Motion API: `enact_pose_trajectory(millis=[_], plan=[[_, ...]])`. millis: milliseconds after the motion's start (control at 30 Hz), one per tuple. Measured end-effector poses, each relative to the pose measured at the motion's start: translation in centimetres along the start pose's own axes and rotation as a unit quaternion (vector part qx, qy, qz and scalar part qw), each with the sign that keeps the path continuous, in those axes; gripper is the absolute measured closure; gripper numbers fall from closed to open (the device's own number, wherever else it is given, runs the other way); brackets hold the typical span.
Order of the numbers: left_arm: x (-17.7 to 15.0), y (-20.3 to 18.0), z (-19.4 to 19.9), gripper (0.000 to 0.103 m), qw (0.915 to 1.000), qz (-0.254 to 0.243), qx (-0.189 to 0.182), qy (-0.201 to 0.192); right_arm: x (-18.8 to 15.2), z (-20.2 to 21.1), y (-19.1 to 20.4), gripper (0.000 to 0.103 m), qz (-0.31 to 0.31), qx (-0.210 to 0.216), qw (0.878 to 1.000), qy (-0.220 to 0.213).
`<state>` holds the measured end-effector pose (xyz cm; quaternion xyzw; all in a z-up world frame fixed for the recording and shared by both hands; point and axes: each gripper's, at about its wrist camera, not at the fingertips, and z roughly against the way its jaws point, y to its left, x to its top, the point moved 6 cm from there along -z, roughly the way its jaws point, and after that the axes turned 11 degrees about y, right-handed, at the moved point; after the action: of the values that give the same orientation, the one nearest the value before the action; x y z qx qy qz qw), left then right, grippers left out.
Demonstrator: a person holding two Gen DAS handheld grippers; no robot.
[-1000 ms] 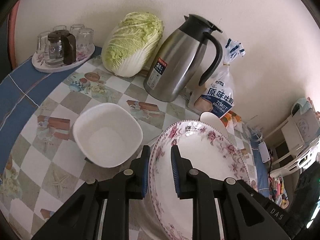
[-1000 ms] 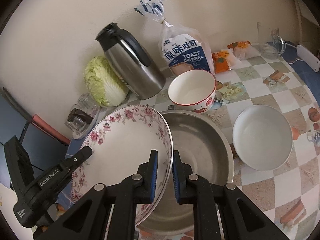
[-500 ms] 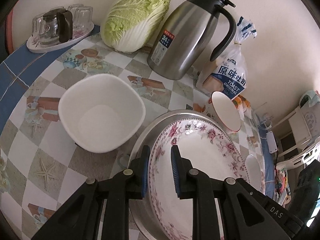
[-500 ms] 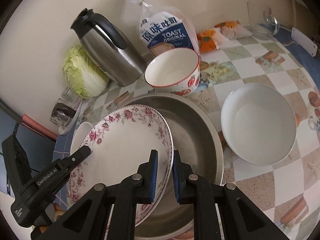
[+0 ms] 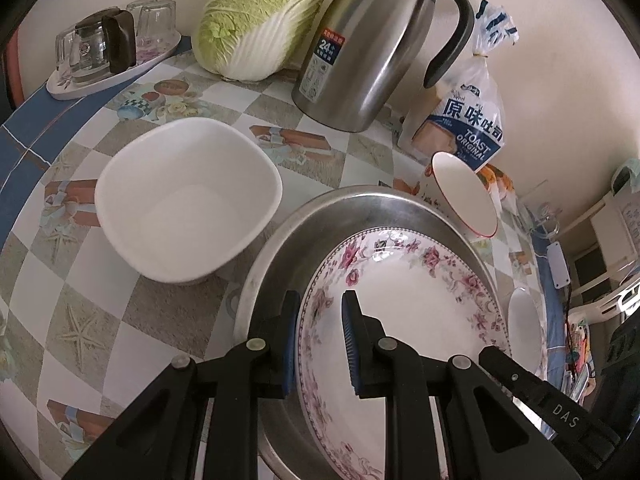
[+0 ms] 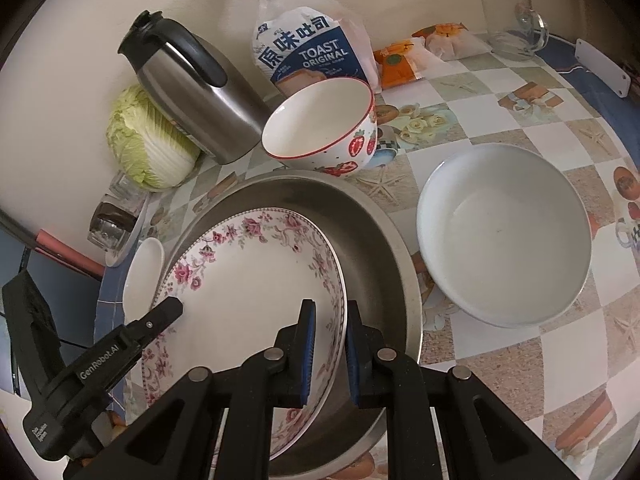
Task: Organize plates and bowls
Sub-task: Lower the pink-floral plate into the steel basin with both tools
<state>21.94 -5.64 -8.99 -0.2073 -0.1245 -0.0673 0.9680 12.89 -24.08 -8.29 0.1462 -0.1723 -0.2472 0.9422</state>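
Both grippers have sunk toward the counter [image 5: 180,312] over the last second, carrying the flowered plate [image 5: 404,312] down with them; a second ago it hung above the metal basin [image 6: 372,240] with its edge overlapping the basin's rim, and now it sits low inside the basin, ringed by steel wall on the far side. Whether its underside already rests on the basin floor I cannot tell. The left gripper [image 5: 320,344] has its fingers closed on the plate's left rim; the right gripper [image 6: 330,348] has its fingers closed on the opposite rim, so the plate is held from both sides, tilted a little.

Around the basin, the square white bowl [image 5: 188,200], the strawberry bowl [image 6: 320,128] and the round white bowl [image 6: 504,236] stand on the counter, none of them stacked; the steel flask [image 5: 376,44], cabbage [image 5: 260,16] and bread bag [image 6: 312,52] stand along the wall behind.

By my reading the plate is nearly placed; what remains is to settle it flat, let go on both sides, then gather the bowls.
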Motion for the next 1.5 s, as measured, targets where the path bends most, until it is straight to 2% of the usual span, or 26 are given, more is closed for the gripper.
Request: enact_pose_trajectory(millis=[867,1500], plan=[[-0.1,-0.1,-0.8,0.082,0.9997,-0.011,0.021,0.004,0.0,-0.7,-0.3,0.087,-0.011,0.003,1.000,0.012],[-0.3,-0.1,-1.3,0.080,0.9988,-0.023,0.044,0.004,0.1,-1.0,-0.1,0.087,-0.004,-0.015,1.000,0.012]])
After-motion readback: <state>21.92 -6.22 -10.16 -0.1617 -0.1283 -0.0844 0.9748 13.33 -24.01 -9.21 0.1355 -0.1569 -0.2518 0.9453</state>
